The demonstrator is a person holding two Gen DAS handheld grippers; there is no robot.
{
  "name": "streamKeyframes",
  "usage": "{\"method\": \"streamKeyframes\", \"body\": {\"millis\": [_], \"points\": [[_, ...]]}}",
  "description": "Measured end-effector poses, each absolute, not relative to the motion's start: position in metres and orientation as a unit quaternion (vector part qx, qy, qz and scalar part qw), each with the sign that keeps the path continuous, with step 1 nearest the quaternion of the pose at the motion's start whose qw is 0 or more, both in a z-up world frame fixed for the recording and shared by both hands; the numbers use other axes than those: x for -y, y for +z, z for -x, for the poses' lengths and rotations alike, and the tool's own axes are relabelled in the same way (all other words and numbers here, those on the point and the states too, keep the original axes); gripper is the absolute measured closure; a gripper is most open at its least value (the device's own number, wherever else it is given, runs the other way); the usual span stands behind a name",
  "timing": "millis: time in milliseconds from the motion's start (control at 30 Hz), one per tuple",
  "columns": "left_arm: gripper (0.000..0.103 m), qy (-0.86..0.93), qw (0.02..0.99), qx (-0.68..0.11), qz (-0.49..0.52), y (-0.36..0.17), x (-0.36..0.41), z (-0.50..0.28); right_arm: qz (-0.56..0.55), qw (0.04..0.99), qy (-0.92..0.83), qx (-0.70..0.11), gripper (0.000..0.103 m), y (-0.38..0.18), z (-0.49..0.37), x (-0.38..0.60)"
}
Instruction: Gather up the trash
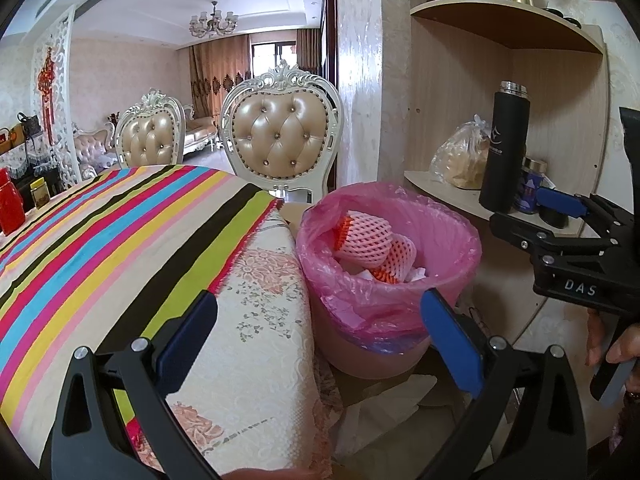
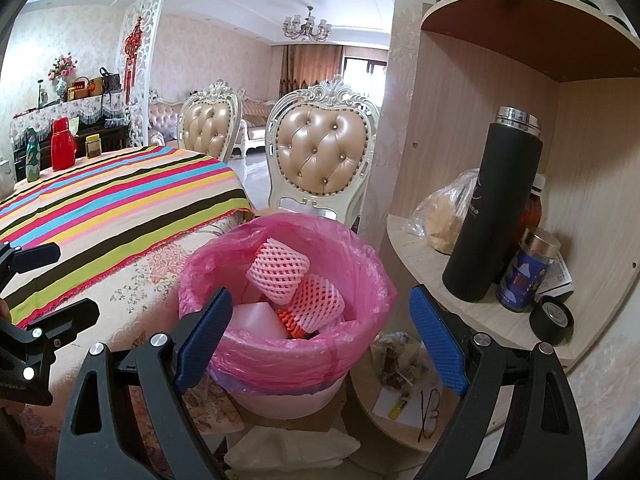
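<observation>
Right claw (image 2: 320, 326) gapes wide and empty just above the bin (image 2: 280, 368); left claw (image 1: 320, 332), equally wide, hangs beside it over the worktop (image 1: 120, 232). Foam nets (image 2: 280, 270) lie inside the bin.

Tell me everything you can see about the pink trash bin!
The bin is a round, pale pink tub, plastic by the look of it, standing upright beside the table's hanging cloth and in front of the shelf. A thin pink bag lines it and folds over the rim, crinkled. Inside lie foam fruit nets, pink-white and orange, on top of white scraps. It looks well filled. Both claws are open and apart from it.
</observation>
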State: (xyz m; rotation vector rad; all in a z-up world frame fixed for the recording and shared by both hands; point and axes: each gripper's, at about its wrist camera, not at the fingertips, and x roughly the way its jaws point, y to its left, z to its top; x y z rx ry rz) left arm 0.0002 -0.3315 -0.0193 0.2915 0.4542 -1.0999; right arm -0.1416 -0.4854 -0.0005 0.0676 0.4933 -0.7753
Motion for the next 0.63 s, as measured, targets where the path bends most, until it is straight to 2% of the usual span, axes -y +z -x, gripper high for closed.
{"method": "streamKeyframes", "body": {"millis": [633], "points": [[0.005,-0.509,0.818,-0.224,-0.150,-0.0189,0.3361,0.0028,-0.037,0.900,-0.365,-0.236,0.019,-0.0009,0.1387,0.4832]]}}
